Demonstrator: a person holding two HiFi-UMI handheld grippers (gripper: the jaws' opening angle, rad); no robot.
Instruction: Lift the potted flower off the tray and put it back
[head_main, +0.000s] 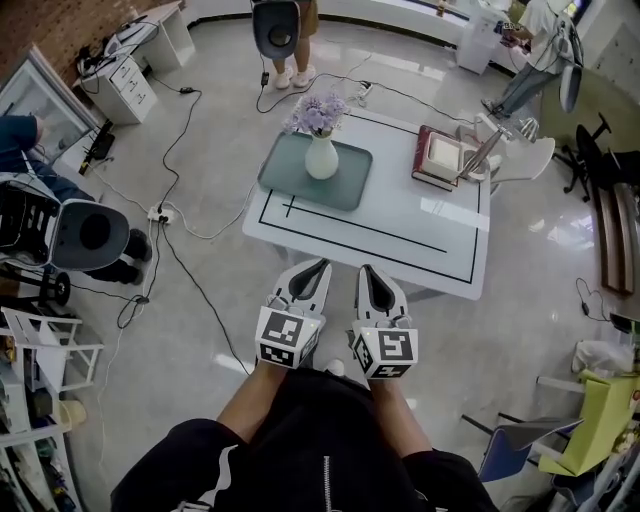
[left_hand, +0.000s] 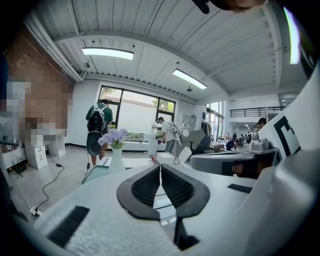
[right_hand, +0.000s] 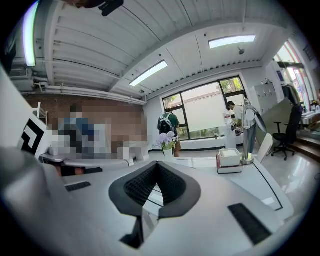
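Observation:
A white vase of purple flowers stands upright on a teal tray, on the far left part of a white table. My left gripper and right gripper are held side by side just short of the table's near edge, well away from the vase. Both are shut with nothing between the jaws. In the left gripper view the vase is ahead and left of the left gripper. In the right gripper view the flowers stand straight beyond the right gripper.
A book with a white box on it and a desk lamp occupy the table's far right. A white chair stands beside them. Cables and a power strip lie on the floor to the left. People stand behind the table.

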